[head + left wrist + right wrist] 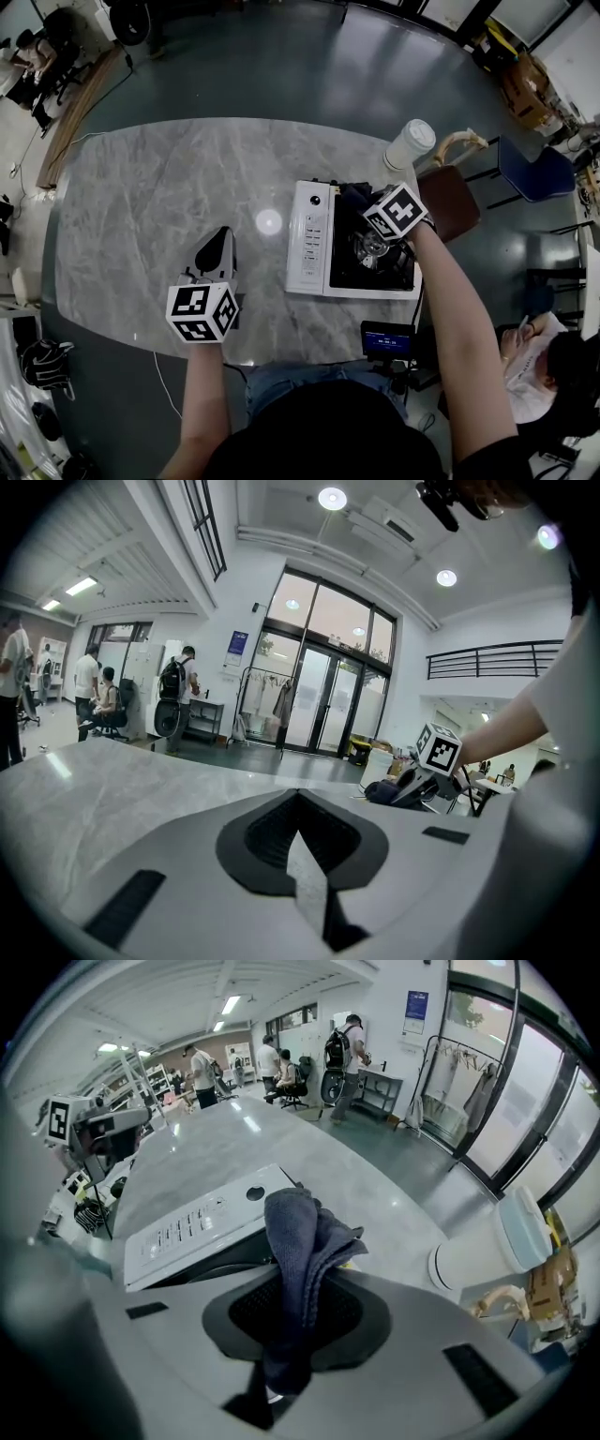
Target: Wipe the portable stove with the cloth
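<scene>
Right gripper clenches a crumpled dark-blue cloth over the boxy white portable stove at its far edge; left gripper, jaws together and empty, sits left above the marble table.

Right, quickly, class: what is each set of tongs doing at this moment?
The left tongs: closed, holding nothing.
The right tongs: closed on the cloth.

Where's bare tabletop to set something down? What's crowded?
Free: the grey marble table, left and far of the left gripper, plus the strip between it and the white portable stove. Crowded: the right end, with the right gripper holding the dark blue cloth over the stove, a white cylindrical container behind, a small black screen device at the near edge.
</scene>
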Tool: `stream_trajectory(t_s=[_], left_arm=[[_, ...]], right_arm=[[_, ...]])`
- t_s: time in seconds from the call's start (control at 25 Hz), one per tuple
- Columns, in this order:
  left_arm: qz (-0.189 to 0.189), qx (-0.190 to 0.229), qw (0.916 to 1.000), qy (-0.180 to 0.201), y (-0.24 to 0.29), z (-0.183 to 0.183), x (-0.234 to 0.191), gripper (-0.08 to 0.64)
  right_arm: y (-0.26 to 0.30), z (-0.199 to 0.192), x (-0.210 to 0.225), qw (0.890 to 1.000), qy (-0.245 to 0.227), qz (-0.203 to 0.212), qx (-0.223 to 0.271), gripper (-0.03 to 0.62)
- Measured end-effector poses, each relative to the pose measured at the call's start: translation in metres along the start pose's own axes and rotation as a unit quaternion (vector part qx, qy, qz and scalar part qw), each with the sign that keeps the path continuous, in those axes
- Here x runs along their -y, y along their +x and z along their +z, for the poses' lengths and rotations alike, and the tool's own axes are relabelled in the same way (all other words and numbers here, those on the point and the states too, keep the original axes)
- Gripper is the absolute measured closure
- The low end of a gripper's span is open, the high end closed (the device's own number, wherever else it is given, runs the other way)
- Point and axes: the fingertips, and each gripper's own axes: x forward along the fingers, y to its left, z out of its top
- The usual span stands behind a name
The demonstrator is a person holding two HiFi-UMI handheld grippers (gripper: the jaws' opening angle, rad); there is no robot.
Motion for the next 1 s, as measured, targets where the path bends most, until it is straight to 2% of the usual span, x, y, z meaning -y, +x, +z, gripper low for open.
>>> stream_trajectory(t_s=[0.12, 0.32, 0.44, 0.52, 0.68, 0.88, 1.0], left_arm=[[0.005, 0.001, 1.0, 0.002, -0.006, 0.001, -0.002, 0.549], [0.017, 0.005, 0.9998, 0.005, -0.014, 0.005, -0.008, 0.549], [0.027, 0.009, 0.9996, 0.007, -0.016, 0.009, -0.011, 0.549], [0.033, 0.013, 0.9993, 0.009, -0.017, 0.013, -0.012, 0.549], [0.034, 0.022, 0.999, 0.019, -0.017, 0.028, -0.007, 0.549], [0.021, 0.031, 0.9985, 0.041, -0.014, 0.045, 0.014, 0.549], [0.01, 0.031, 0.998, 0.053, -0.01, 0.05, 0.032, 0.549]], right_arm=[[0.001, 0.001, 0.002, 1.0, 0.006, -0.002, 0.013, 0.517], [-0.012, 0.006, 0.01, 0.996, 0.063, -0.01, 0.058, 0.515], [-0.028, 0.012, 0.009, 0.994, 0.046, -0.011, 0.1, 0.515], [-0.043, 0.014, 0.011, 0.991, 0.027, -0.029, 0.13, 0.515], [-0.079, 0.014, 0.016, 0.979, 0.044, -0.068, 0.187, 0.515], [-0.134, 0.016, 0.005, 0.959, 0.051, -0.079, 0.266, 0.515], [-0.161, 0.008, -0.001, 0.945, 0.064, -0.099, 0.305, 0.515]])
